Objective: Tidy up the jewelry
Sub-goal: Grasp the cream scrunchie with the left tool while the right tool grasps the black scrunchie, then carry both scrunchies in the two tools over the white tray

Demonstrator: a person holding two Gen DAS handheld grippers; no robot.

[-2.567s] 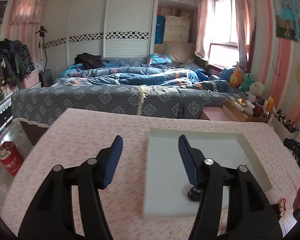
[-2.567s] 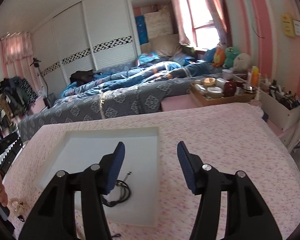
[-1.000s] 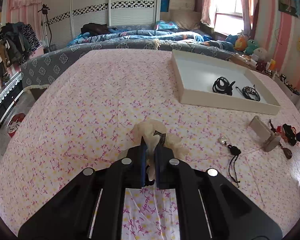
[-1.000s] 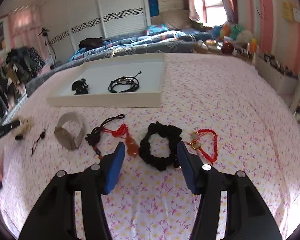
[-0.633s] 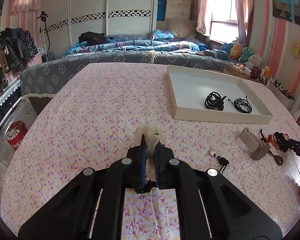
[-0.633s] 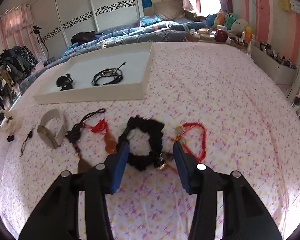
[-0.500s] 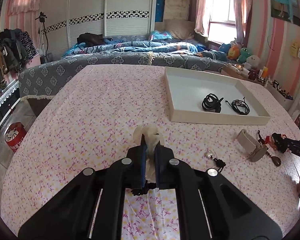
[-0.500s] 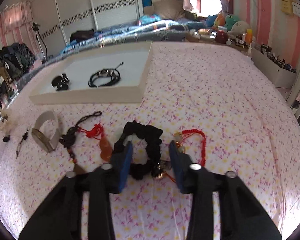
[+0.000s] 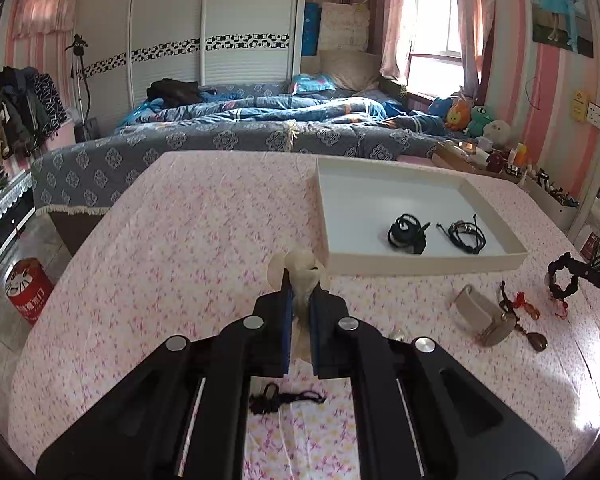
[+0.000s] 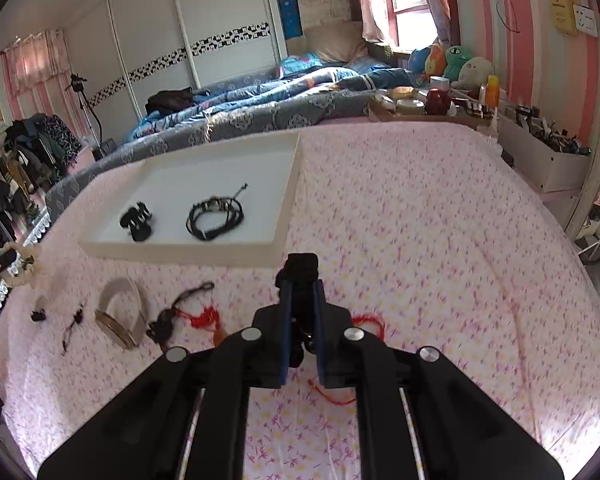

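Observation:
My left gripper (image 9: 299,292) is shut on a cream bead bracelet (image 9: 298,270) and holds it above the pink floral tablecloth. My right gripper (image 10: 302,292) is closing, and its pads press on a black scrunchie bracelet (image 10: 300,266) lifted off the cloth. Beyond both stands a white tray (image 9: 420,265) holding a black hair tie (image 9: 406,234) and a black cord bracelet (image 9: 466,235). On the cloth lie a beige watch band (image 10: 120,316), a red-knot pendant cord (image 10: 188,316) and a red string bracelet (image 10: 370,322).
A small black cord (image 9: 284,398) lies under my left gripper, and small dark charms (image 10: 72,324) lie at the table's left. A bed (image 9: 240,136) runs behind the table. A red canister (image 9: 28,290) stands on the floor at the left, and cluttered boxes (image 10: 548,156) at the right.
My right gripper shut on the black scrunchie bracelet and lifted it off the cloth. My left gripper rose a little with the cream bracelet still in it.

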